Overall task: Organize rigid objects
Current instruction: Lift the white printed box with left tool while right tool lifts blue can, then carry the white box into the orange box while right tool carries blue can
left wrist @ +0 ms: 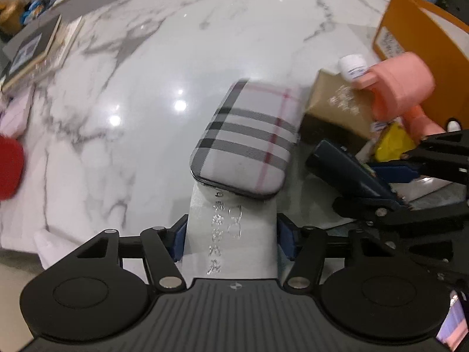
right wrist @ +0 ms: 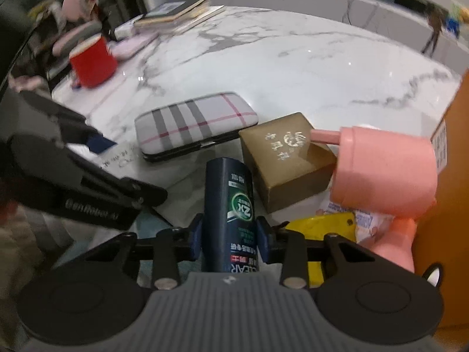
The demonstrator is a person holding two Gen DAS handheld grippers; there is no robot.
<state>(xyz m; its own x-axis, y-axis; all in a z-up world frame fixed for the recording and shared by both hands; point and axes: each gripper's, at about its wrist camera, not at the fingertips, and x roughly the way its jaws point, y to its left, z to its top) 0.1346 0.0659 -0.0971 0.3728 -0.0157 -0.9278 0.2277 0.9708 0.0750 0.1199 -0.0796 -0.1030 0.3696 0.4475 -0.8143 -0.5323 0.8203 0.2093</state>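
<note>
My left gripper [left wrist: 231, 240] is shut on a flat white box [left wrist: 231, 223] with silver lettering, its blue pads pressed against both long sides. The far end of that box lies under a plaid hard case [left wrist: 249, 143] on the marble table [left wrist: 146, 73]. My right gripper [right wrist: 230, 240] is shut on a dark blue bottle [right wrist: 230, 193] that points away from me. In the left wrist view the bottle [left wrist: 343, 170] lies just right of the plaid case. The plaid case [right wrist: 196, 123] sits beyond the bottle's tip.
A gold-brown box [right wrist: 284, 158] stands right of the bottle, and a pink hair dryer [right wrist: 384, 173] leans against it. A yellow item [right wrist: 322, 226] and an orange box [left wrist: 425, 38] are at the right. A red cup [right wrist: 92, 61] and stacked books [right wrist: 176, 11] are far left.
</note>
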